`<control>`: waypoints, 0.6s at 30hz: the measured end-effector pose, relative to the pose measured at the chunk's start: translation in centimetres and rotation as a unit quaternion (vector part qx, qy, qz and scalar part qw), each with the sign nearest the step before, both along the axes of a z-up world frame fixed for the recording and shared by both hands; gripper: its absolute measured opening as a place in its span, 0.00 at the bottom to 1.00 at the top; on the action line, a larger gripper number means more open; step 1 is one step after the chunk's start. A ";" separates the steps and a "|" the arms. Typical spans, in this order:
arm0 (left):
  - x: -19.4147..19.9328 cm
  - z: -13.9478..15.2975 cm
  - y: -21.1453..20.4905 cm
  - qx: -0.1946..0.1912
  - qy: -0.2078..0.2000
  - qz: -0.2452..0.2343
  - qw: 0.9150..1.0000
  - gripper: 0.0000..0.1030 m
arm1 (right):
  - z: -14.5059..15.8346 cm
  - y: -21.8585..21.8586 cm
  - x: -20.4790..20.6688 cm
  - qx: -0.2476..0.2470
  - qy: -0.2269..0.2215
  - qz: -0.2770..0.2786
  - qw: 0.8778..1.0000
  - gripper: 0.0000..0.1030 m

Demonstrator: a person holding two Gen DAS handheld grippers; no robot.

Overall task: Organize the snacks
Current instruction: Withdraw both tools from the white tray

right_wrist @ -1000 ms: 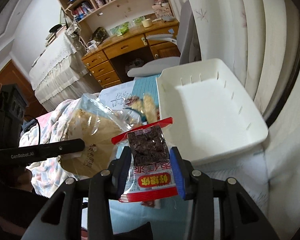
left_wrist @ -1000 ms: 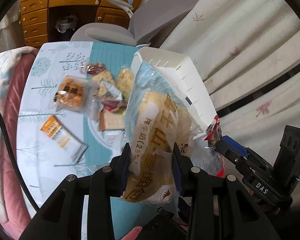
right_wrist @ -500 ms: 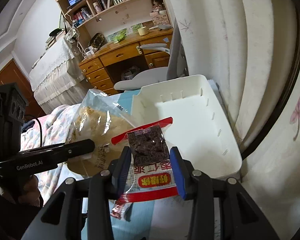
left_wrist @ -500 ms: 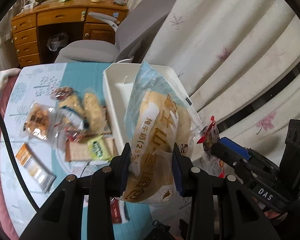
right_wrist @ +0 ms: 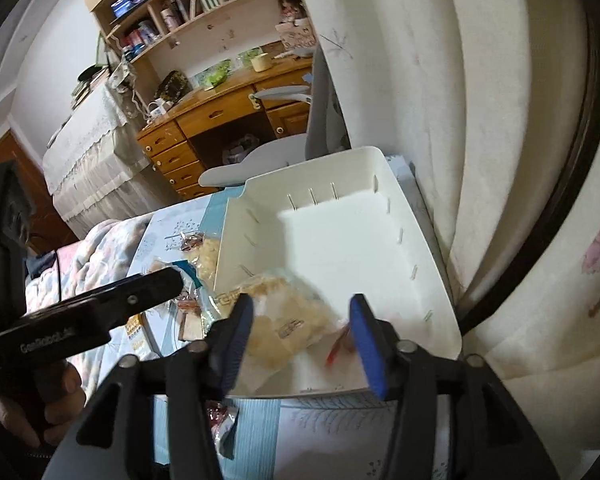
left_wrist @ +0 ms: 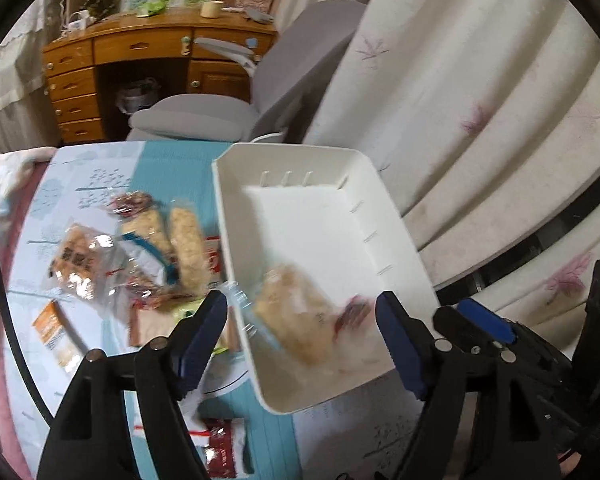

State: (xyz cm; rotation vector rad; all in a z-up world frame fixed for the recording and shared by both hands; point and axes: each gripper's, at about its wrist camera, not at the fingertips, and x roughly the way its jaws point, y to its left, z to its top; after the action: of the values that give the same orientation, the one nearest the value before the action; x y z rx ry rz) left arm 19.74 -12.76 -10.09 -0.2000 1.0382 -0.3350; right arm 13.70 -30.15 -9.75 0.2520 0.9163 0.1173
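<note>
right now both tools hang over the near end of the white bin [left_wrist: 396, 240], and both stand released. the left tool [left_wrist: 302, 330] has just been opening its jaws, and the bread packet [left_wrist: 296, 312] lies blurred in the bin's near corner below them, with nothing pressed between the pads. the right tool [right_wrist: 300, 336] has also just been widening, and the red-edged snack packet [right_wrist: 340, 344] sits smeared low in the bin just beside the bread, clear of both pads. whether either packet has fully settled on the bin floor i cannot tell from the blur.

the far half of the bin is bare. the rest of the snacks lie in a loose pile [left_wrist: 140, 256] on the patterned surface [left_wrist: 88, 184], just beside the bin's left wall and on the left tool's side. so the coming reach most likely goes leftward and out of the bin, and the left tool is the nearer one; the right would have to cross over the bin wall. two long pale snack bars [left_wrist: 184, 244] lie with their long axes running away from the camera, roughly parallel to that wall, so jaws closing across their width would suit them. another red packet [left_wrist: 220, 452] lies on the surface in front of the bin, under the left tool.
</note>
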 end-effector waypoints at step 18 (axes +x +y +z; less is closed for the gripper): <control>-3.7 -1.3 11.6 0.057 0.025 0.149 0.987 0.81 | -2.4 3.0 -1.1 0.058 0.058 -0.023 0.996 0.57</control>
State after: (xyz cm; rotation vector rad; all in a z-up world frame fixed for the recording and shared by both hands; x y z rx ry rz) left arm 15.99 -1.13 -11.44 -0.2580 1.0573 0.0000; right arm 12.57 -27.14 -12.15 0.3903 1.0190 0.1141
